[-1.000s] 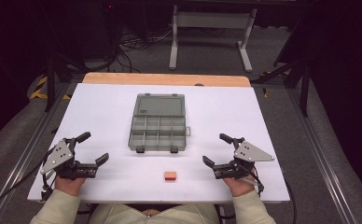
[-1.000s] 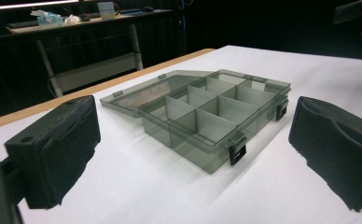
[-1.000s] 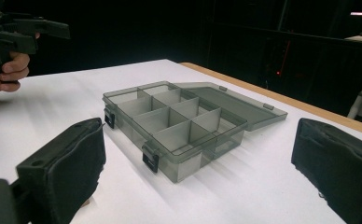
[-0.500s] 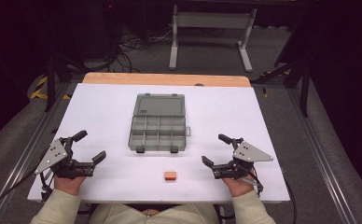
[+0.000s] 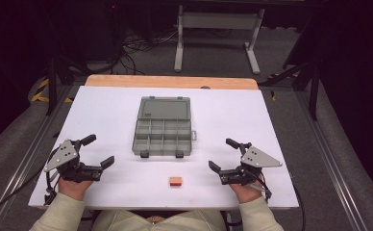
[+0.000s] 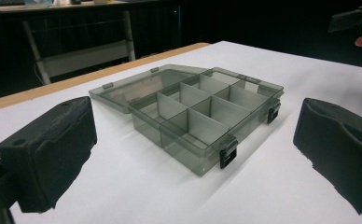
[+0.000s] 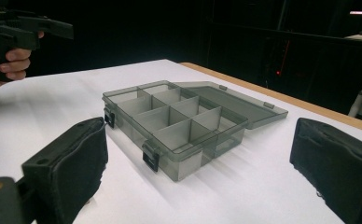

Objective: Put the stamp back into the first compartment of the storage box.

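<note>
translucent smoke-grey plastic compartment box (image 6: pixel 202 122): glossy, smooth walls and dividers; flat lid of the same plastic; opaque black plastic latches (image 6: pixel 227 152). white table top (image 5: pixel 252 120): matt, smooth, with a pale wood strip (image 5: pixel 171 81) along its far edge. left gripper (image 5: pixel 99 151) and right gripper (image 5: pixel 221 155): black pads (image 6: pixel 53 149), matt, rough and foam-like; grey plate (image 5: pixel 62 155), matt, metal-looking. small orange block (image 5: pixel 175 181): matt. person's cream sleeves (image 5: pixel 59 214): cloth.

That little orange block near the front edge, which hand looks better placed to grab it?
Probably the right gripper: the orange block lies nearer to it than to the left gripper. Both are open and hold nothing. The open organizer box sits beyond the block, out of the way.
</note>
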Action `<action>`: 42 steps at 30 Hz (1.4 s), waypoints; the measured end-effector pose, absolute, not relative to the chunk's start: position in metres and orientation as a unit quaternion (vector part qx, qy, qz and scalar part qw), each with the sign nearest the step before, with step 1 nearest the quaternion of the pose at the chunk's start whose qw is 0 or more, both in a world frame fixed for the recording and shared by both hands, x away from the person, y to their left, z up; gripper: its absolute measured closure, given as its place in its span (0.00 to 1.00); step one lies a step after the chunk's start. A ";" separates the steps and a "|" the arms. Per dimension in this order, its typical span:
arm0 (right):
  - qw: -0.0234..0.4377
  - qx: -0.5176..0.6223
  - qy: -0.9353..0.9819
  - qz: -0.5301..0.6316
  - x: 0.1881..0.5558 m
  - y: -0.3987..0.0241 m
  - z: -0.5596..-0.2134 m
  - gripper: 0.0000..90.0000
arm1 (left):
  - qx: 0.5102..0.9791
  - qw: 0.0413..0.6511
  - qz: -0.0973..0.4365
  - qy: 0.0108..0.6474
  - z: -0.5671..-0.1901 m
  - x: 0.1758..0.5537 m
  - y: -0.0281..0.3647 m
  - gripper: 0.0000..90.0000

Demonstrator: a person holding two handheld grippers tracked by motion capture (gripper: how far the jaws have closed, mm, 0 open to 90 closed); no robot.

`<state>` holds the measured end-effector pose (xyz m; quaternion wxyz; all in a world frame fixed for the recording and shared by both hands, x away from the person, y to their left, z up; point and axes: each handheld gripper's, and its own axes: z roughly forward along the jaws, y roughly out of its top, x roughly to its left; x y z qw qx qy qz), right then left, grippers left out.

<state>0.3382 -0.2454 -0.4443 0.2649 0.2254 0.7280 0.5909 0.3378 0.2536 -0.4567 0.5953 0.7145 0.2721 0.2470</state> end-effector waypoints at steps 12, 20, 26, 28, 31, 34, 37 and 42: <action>0.260 0.227 0.732 0.587 0.343 -0.242 -0.445 0.05 | 0.727 0.610 0.214 0.231 -0.433 0.357 0.215 0.01; 0.257 0.229 0.730 0.590 0.342 -0.244 -0.446 0.05 | 0.738 0.615 0.186 0.208 -0.424 0.364 0.190 0.01; 0.256 0.230 0.731 0.590 0.342 -0.245 -0.447 0.05 | 0.742 0.620 0.172 0.188 -0.419 0.368 0.178 0.02; 0.255 0.230 0.731 0.589 0.342 -0.245 -0.447 0.05 | 0.746 0.619 0.166 0.181 -0.418 0.369 0.174 0.03; 0.255 0.230 0.731 0.589 0.342 -0.245 -0.447 0.05 | 0.749 0.620 0.159 0.170 -0.419 0.370 0.168 0.04; 0.254 0.229 0.732 0.590 0.342 -0.245 -0.447 0.05 | 0.756 0.617 0.148 0.162 -0.421 0.374 0.160 0.04; 0.254 0.229 0.732 0.589 0.342 -0.245 -0.447 0.05 | 0.758 0.616 0.145 0.160 -0.421 0.376 0.155 0.04; 0.253 0.229 0.733 0.589 0.342 -0.245 -0.448 0.05 | 0.767 0.611 0.128 0.147 -0.420 0.379 0.144 0.06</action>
